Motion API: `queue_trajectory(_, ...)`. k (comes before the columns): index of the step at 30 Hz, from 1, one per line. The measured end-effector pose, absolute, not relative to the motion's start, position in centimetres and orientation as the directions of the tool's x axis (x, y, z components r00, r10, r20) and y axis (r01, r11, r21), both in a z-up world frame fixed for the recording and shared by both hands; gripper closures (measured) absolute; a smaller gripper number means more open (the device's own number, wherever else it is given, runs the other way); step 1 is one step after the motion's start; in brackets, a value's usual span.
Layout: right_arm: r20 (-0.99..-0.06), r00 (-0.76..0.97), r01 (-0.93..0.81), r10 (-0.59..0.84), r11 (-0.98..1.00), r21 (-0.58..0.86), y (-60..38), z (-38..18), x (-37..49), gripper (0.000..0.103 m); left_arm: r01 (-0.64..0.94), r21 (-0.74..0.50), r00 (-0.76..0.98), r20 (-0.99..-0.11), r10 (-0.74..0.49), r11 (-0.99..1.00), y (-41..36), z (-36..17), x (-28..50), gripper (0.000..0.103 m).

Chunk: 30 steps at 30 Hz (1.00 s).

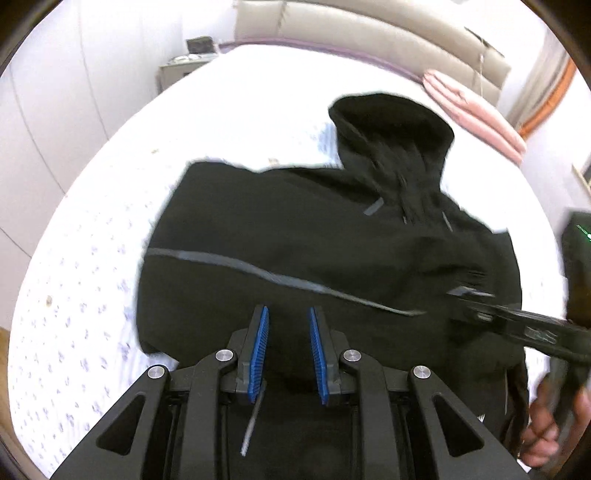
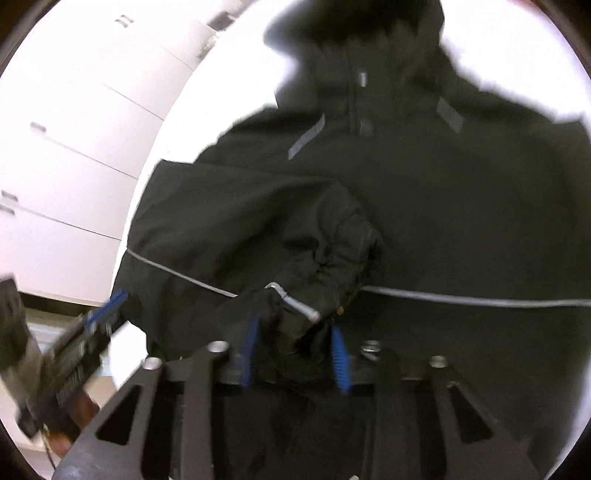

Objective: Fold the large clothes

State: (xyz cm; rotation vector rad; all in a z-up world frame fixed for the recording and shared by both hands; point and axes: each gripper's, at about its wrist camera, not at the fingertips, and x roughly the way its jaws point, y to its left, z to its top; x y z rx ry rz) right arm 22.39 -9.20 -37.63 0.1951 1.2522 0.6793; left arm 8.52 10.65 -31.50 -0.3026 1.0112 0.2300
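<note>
A large black hooded jacket (image 1: 314,236) with thin grey stripes lies on the white bed (image 1: 229,110), hood pointing toward the headboard. My left gripper (image 1: 287,325) hovers over the jacket's lower part with its blue pads apart and nothing between them. My right gripper (image 2: 295,343) is shut on a bunched fold of the black jacket (image 2: 424,206), with a sleeve cuff (image 2: 332,266) piled just ahead of its fingers. The right gripper also shows at the right in the left wrist view (image 1: 469,299), held by a hand. The left gripper shows at the lower left in the right wrist view (image 2: 107,306).
A pink folded item (image 1: 476,110) lies near the beige headboard (image 1: 369,33). A nightstand (image 1: 177,70) stands at the bed's far left corner. White wardrobe doors (image 2: 74,129) run along the left side. The printed sheet (image 1: 74,295) is bare left of the jacket.
</note>
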Motion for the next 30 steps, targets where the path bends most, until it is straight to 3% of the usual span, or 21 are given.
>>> queue_trajectory(4,-0.797,0.309,-0.391,0.519,0.833,0.391,-13.6,-31.6,21.8,0.073,-0.315,-0.174,0.553,-0.833,0.031,0.933,10.9,-30.1,9.7,0.08)
queue_trajectory(8,-0.811,0.463,-0.35,0.359,0.914,0.205,-18.9,-28.7,22.2,0.073,-0.247,-0.192,0.524,-0.851,-0.035,0.95,9.5,-32.1,12.0,0.08)
queue_trajectory(14,-0.902,0.37,-0.282,0.225,0.952,0.122,-22.5,-36.8,25.6,0.073,-0.205,-0.131,0.41,-0.911,-0.037,0.97,7.8,-39.3,14.8,0.08)
queue_trajectory(17,-0.924,0.269,-0.223,0.27,0.951,0.213,-24.5,-41.5,26.6,0.071,-0.185,-0.113,0.411,-0.911,-0.027,0.976,7.3,-39.6,15.7,0.08)
queue_trajectory(23,-0.93,0.26,-0.22,0.26,0.954,0.205,-24.6,-41.0,26.5,0.069,-0.159,-0.1,0.42,-0.907,-0.024,0.982,7.5,-37.5,16.2,0.08)
queue_trajectory(26,-0.926,0.316,-0.247,0.208,0.96,0.132,-24.1,-37.1,26.1,0.058,-0.167,-0.147,0.472,-0.88,-0.052,0.975,8.1,-34.6,16.3,0.08)
queue_trajectory(28,-0.893,0.38,-0.267,0.241,0.953,0.143,-23.5,-34.7,25.6,0.039,-0.17,-0.182,0.485,-0.871,-0.078,0.969,8.5,-34.1,17.0,0.079)
queue_trajectory(30,-0.871,0.395,-0.291,0.294,0.939,0.185,-22.2,-33.7,26.0,0.035,-0.184,-0.168,0.466,-0.883,-0.064,0.968,8.4,-35.1,18.6,0.078)
